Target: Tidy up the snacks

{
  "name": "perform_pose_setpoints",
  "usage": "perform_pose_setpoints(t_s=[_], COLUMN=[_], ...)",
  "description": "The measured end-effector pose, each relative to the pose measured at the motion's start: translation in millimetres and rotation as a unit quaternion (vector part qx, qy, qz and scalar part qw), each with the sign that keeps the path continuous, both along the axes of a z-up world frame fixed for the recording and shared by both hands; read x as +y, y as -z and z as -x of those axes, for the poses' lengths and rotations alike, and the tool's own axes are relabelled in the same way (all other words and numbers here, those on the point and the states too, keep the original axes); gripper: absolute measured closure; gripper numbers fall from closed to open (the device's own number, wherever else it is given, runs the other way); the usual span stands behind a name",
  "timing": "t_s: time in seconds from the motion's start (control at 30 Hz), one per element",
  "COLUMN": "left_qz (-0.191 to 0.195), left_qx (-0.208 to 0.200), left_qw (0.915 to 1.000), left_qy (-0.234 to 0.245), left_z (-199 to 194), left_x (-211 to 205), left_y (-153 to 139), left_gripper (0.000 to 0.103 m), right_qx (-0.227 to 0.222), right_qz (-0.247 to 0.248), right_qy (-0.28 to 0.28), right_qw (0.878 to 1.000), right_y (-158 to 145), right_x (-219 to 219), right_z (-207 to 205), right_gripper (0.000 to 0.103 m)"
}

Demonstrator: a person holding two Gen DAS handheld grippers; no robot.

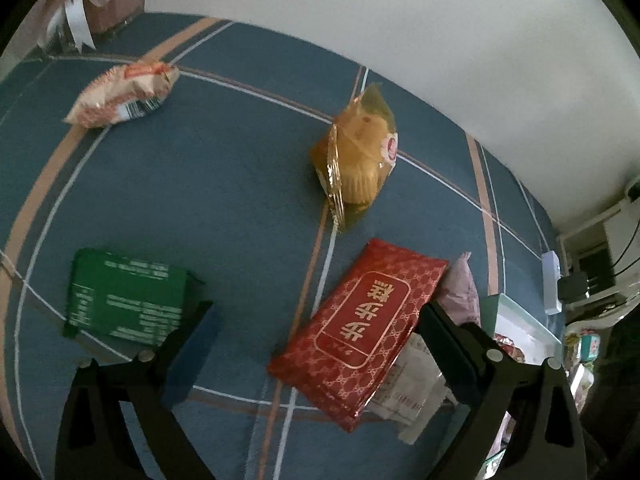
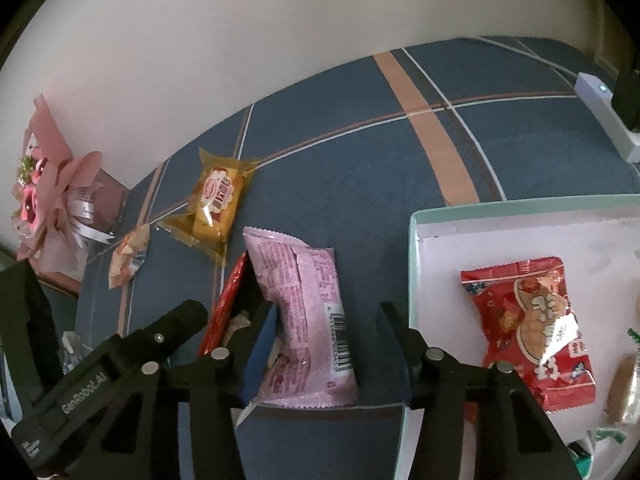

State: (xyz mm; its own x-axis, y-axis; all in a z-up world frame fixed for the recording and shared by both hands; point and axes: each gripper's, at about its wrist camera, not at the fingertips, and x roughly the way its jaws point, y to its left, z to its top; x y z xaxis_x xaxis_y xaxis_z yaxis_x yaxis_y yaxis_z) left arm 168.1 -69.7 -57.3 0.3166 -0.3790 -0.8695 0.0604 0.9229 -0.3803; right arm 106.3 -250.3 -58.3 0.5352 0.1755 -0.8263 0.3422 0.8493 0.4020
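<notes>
- Using the pale green box (image 2: 412,280) as the landmark: the pink snack packet (image 2: 304,312) lies on the blue plaid cloth (image 2: 360,168) just beside the box's near wall, on the outside.
- The right gripper (image 2: 332,344) straddles that packet. One finger looks to be right at the packet's edge, while the other stands clear with a gap, so the jaws are apart and not clamped yet.
- The pink one looks like a puffy foil-plastic pillow pack: light, soft, crinkly, probably slick. I'd guess squeezing across the middle of its short width is the safe bet. The crimped end seams are flat and would likely slide out.
- The left gripper (image 1: 316,328) has its jaws spread wide over the red packet (image 1: 360,332), which lies further from the box than the pink one. Nothing is pinched.
- The red one is flat, glossy and patterned with gold lettering. It seems stiffer, maybe with a tray inside, and it's half lying on a pale wrapper.
- Further out from the box is a yellow cake (image 2: 216,204) in clear crinkly film, which looks squashy. A green packet (image 1: 124,296) and a crumpled orange-white packet (image 1: 124,96) lie well apart from the box.
- Already inside the box is a red twist-end packet (image 2: 532,328).
</notes>
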Motion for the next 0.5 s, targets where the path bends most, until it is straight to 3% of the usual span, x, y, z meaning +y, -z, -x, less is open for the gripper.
perform_pose_setpoints(t_s=[0.27, 0.5], left_qz=[0.006, -0.049], left_qx=[0.02, 0.011], left_qw=[0.9998, 0.9987], left_qy=[-0.002, 0.0], left_z=[-8, -12], left_x=[0, -5], left_y=[12, 13], left_gripper=[0.01, 0.01], right_qx=[0.009, 0.023], right_qz=[-0.019, 0.042], right_qy=[-0.007, -0.021], right_qw=[1.0, 0.999], right_y=[13, 13], right_x=[3, 18], right_z=[-6, -8], right_gripper=[0.052, 0.055])
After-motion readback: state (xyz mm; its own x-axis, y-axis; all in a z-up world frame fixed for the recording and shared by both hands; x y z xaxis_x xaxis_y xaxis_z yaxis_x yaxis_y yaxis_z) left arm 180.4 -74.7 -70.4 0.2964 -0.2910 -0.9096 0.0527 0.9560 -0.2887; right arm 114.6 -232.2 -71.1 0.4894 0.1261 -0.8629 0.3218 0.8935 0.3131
